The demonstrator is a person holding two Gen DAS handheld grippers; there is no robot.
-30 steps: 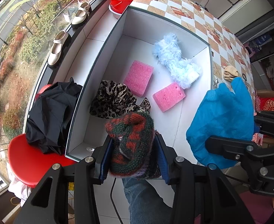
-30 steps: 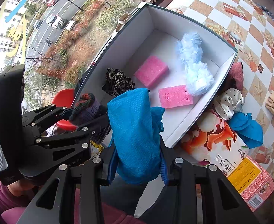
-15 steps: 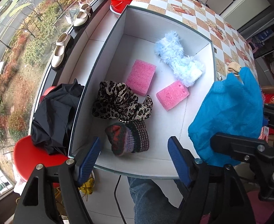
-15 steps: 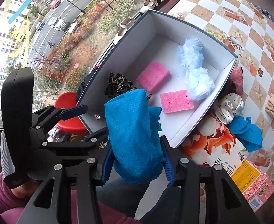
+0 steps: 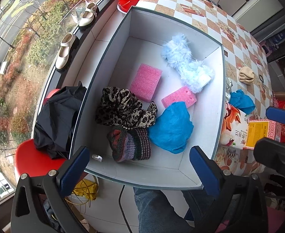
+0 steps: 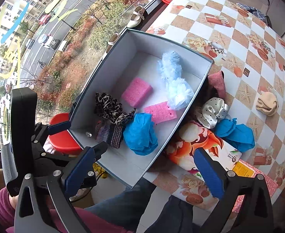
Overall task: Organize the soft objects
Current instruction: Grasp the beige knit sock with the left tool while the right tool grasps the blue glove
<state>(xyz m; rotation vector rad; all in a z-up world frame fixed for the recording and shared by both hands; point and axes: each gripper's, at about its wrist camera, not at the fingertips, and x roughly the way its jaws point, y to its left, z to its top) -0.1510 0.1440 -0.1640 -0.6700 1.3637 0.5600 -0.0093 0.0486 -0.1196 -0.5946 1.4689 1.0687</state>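
Left wrist view: left claw (image 5: 138, 167) spread wide, nothing held, hovering at near rim of white box (image 5: 210, 120). Inside box: knit hat (image 5: 130, 143) near front wall, touching leopard scarf (image 5: 123, 108) behind it and blue cloth (image 5: 171, 128) to its right. Blue cloth overlapping corner of smaller pink sponge (image 5: 179, 99). Larger pink sponge (image 5: 146, 81) further back, just beside scarf. Fluffy pale-blue sock (image 5: 185, 64) toward far right corner. Small white clip (image 5: 96, 157) on box floor near front left.

Right wrist view: right claw (image 6: 144, 169) also wide apart, empty, above front corner of box (image 6: 123, 167). Blue cloth (image 6: 140, 134) lying inside, apart from both fingers.

Outside box, on checkered table (image 6: 239, 44): second blue cloth (image 6: 237, 134), spotted satin scrunchie (image 6: 213, 112), beige sock (image 6: 267, 101), printed carton (image 6: 198, 147). Black jacket (image 5: 59, 118) on red stool (image 5: 33, 161) left of box.
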